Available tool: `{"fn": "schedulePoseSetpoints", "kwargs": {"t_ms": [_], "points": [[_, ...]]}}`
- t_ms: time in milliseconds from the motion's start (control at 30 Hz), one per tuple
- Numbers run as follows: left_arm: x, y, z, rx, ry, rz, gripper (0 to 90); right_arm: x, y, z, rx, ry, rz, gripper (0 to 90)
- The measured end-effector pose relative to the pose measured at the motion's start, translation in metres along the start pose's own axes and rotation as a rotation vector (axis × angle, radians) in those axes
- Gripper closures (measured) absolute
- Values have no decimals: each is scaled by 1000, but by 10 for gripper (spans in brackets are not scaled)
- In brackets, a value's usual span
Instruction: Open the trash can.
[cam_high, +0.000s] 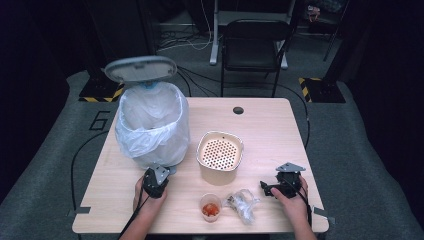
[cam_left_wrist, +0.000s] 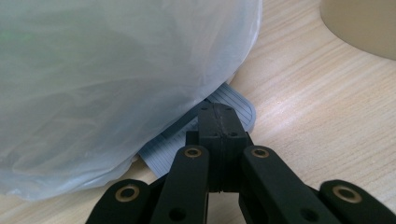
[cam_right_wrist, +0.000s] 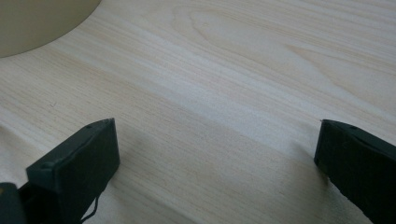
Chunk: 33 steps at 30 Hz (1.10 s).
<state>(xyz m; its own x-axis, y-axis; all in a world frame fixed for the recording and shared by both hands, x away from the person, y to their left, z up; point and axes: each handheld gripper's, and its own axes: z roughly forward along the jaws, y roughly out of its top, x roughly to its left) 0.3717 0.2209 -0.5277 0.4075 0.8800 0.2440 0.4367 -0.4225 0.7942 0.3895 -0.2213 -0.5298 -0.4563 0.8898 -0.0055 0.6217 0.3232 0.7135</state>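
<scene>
Left gripper (cam_left_wrist: 218, 122), low centre of its own view, jaws together and empty, tips on the grey pedal (cam_left_wrist: 233, 105) under the bagged bin (cam_high: 152, 125); lid (cam_high: 141, 68) is up, upper left of the high view. Right gripper (cam_high: 270, 188), lower right, jaws wide apart over bare table (cam_right_wrist: 243, 70). Cup (cam_high: 210, 207) and crumpled wrap (cam_high: 243, 201) sit bottom centre, strainer (cam_high: 220, 156) mid-frame. Risk: closed tips slide off the ribbed pedal, lid drops; loose bag may snag.

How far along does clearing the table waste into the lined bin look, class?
Done: the bin stands open, lid up. In hand: the shut left hand-held gripper rests over the bin's pedal. Left: the small cup and crumpled wrapper sit on the table; the right hand-held gripper is open, empty.
</scene>
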Motion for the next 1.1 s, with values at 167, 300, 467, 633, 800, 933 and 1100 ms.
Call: {"fn": "schedulePoseSetpoints", "kwargs": {"t_ms": [167, 300, 467, 633, 800, 933, 1100], "points": [[0, 0, 0, 0, 7, 0, 900, 0, 0, 0, -1, 1, 2, 0], [-1, 0, 1, -9, 12, -8, 900, 0, 0, 0, -1, 0, 3, 0], [1, 0, 0, -1, -7, -19, 900, 2, 0, 0, -6, -5, 24, 1], [2, 0, 0, -7, -14, -38, 900, 3, 0, -1, -8, -11, 33, 15], [1, 0, 0, -7, -7, -28, 900, 0, -1, -6, -28, -11, 36, 153], [3, 0, 0, -8, -20, -42, 900, 2, 1, -10, -7, 8, 54, 183], [2, 0, 1, -10, -12, -35, 900, 13, 7, -27, -32, 51, 35, 208]]}}
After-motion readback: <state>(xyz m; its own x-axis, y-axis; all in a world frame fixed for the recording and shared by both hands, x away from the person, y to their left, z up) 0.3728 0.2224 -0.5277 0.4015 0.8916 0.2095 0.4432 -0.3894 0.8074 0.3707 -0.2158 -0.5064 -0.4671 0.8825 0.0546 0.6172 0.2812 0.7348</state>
